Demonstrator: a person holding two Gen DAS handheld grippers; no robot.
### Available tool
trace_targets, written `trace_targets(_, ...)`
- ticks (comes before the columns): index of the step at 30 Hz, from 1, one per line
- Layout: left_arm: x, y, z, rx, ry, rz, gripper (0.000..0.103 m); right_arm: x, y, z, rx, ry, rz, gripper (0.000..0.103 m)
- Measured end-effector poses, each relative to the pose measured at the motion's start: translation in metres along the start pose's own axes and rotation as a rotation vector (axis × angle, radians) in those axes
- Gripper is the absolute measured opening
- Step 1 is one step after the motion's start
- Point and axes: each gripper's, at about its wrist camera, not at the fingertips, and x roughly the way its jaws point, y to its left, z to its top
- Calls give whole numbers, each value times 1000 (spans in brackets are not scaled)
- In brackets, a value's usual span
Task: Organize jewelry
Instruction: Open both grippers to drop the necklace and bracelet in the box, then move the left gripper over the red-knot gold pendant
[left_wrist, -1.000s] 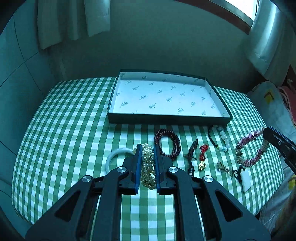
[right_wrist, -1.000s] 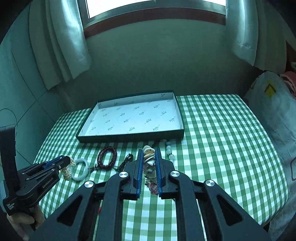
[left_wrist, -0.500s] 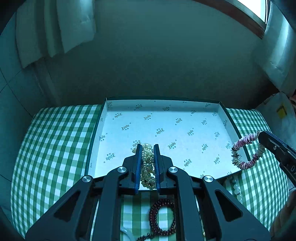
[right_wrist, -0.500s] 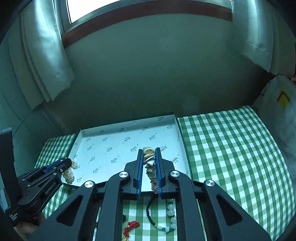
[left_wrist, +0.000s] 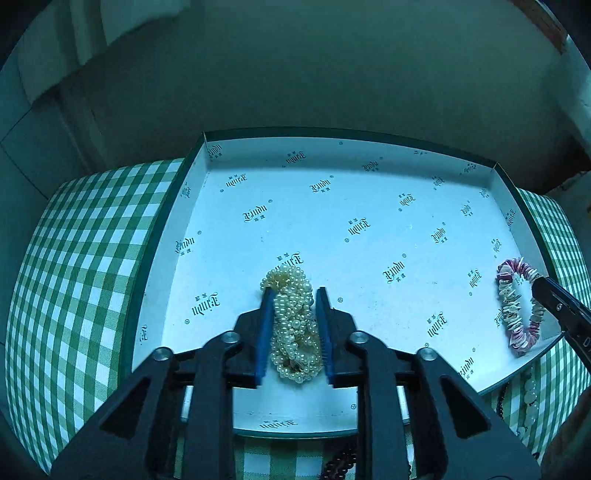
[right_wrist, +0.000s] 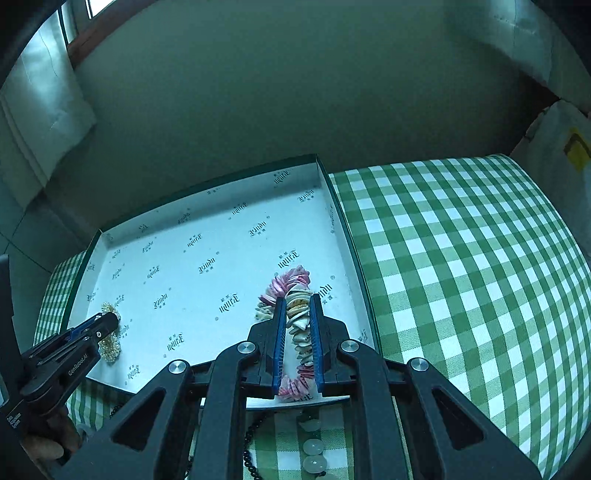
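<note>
Both tools now hang over the big box (left_wrist: 491, 184) on the green checked tabletop (left_wrist: 85, 258); a second ago they were back over the row of jewelry. The left tool (left_wrist: 293, 317) has just been opening. Its blue sides stand apart from the pearl bracelet (left_wrist: 293, 325), which lies between them on the white box floor. So the pearls look put away. The right tool (right_wrist: 298, 332) is squeezed tight on the pink shell bracelet (right_wrist: 291, 291), low over the box's right side. I think it lets go next. Each tool tips steeply down. More beads (right_wrist: 314, 446) wait on the cloth in front.
</note>
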Motion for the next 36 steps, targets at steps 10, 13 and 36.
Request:
trace_targets(10, -13, -6, -6, -5, -19, -11, 80, -15, -4, -4, 12, -37, 27, 60)
trace_targets(13, -30, -6, -9, 11, -37, -12, 82, -27, 0, -6, -7, -61, 3, 64)
trace_targets(36, -127, 18, -142, -49, 22, -3, 82, -134, -33, -137, -67, -26, -53, 64)
